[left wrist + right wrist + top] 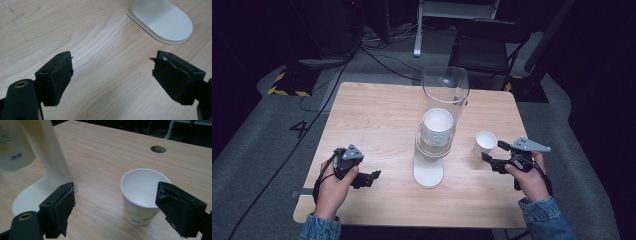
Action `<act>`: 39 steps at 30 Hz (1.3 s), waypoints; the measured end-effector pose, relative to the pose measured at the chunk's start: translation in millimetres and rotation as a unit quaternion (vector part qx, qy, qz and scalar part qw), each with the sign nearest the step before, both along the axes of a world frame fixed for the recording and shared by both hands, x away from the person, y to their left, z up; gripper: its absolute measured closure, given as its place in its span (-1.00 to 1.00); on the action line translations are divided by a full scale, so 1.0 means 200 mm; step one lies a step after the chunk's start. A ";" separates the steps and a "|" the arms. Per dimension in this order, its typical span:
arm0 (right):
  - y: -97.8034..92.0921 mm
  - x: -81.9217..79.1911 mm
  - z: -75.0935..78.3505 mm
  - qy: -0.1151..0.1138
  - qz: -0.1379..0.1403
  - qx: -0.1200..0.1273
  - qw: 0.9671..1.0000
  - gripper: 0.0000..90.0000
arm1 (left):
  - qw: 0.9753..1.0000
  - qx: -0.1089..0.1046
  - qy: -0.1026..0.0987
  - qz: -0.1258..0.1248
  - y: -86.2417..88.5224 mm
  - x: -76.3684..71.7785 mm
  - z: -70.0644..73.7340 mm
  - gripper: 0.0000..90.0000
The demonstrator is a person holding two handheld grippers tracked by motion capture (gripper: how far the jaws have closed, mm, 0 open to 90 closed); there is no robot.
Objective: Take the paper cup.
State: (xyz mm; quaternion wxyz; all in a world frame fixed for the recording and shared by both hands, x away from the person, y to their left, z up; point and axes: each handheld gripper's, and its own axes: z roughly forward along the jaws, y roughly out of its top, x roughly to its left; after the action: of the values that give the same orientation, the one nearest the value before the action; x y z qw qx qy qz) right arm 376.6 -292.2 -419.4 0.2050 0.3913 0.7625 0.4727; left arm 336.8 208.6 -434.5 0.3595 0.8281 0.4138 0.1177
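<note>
While the cup dispenser (434, 135) stands at mid-worktop (377, 115) on its white base (162, 20), a single paper cup (140, 195) sits upright toward the right edge. Right hand-held gripper (492, 154): jaws wide, empty, the cup just ahead between their tips (contact not discernible). Left hand-held gripper (374, 176): jaws wide, empty, near the front-left corner, pointing at the base.

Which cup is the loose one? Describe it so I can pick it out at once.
Start at the tall clear cup dispenser standing mid-table on its white base. Look toward the right gripper: the loose paper cup stands upright on the bare wood just beyond its open jaws. Unlike the stacked cups inside the tube, it stands alone and empty.
</note>
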 end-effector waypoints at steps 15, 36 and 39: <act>0.25 -0.18 0.04 0.026 0.131 0.003 0.991 -0.53 | 1.000 0.003 0.004 -0.017 -0.02 -0.01 0.01 -0.63; 0.34 -0.12 -0.22 0.052 0.133 -0.050 0.988 -0.58 | 1.000 0.008 0.006 -0.025 -0.03 0.00 0.01 -0.63; 0.34 -0.12 -0.21 0.046 0.132 -0.046 0.989 -0.58 | 1.000 0.007 0.007 -0.021 -0.03 0.00 0.00 -0.63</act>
State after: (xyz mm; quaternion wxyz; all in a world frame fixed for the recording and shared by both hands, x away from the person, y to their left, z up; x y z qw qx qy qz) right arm 352.7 -224.2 -462.1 0.1234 0.2991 0.8368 0.4418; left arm 335.8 203.3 -433.7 0.3530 0.8402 0.3975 0.1072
